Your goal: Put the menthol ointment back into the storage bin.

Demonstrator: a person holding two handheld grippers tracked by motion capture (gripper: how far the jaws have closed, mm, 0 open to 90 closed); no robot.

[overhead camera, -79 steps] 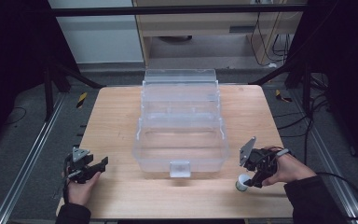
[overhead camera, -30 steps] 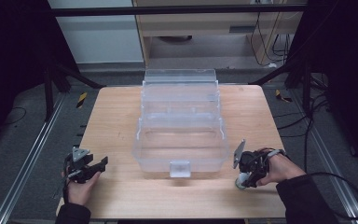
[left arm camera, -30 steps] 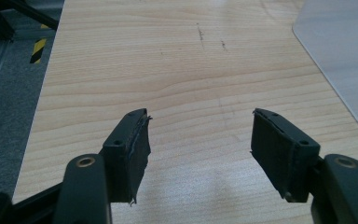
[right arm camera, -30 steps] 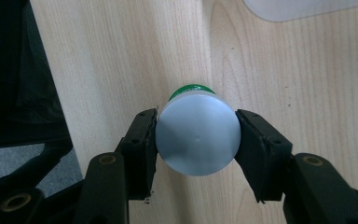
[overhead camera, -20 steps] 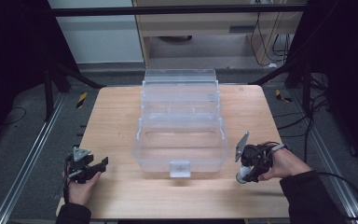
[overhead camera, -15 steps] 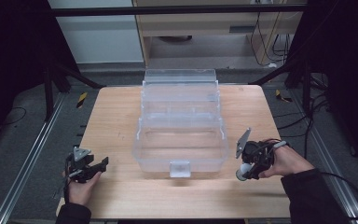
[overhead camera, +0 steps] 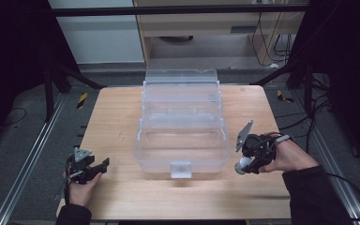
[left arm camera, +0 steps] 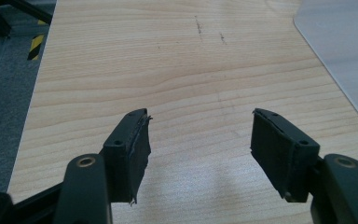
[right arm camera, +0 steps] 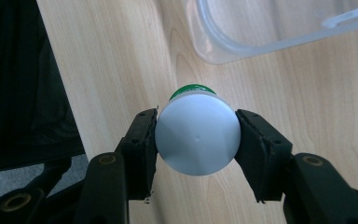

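A clear plastic box (overhead camera: 183, 136) with stepped tiers stands open in the middle of the wooden table (overhead camera: 122, 108). My right gripper (overhead camera: 244, 165) hovers just right of the box's front corner, shut on a small white bottle (right arm camera: 197, 139) with a green end (right arm camera: 191, 88); the bottle (overhead camera: 240, 166) points toward the table. A corner of the box (right arm camera: 270, 28) shows above the bottle in the right gripper view. My left gripper (overhead camera: 98, 169) rests near the table's front left edge, open, with bare wood between its fingers (left arm camera: 130, 149).
The box's clear edge (left arm camera: 345, 51) lies at the far right of the left gripper view. Dark frame legs (overhead camera: 51, 89) and cables (overhead camera: 309, 117) flank the table. Metal rails (overhead camera: 23, 164) run along the floor at the left.
My right gripper has lifted the white bottle a little off the table and tilted it toward the box. The left gripper has stayed still.
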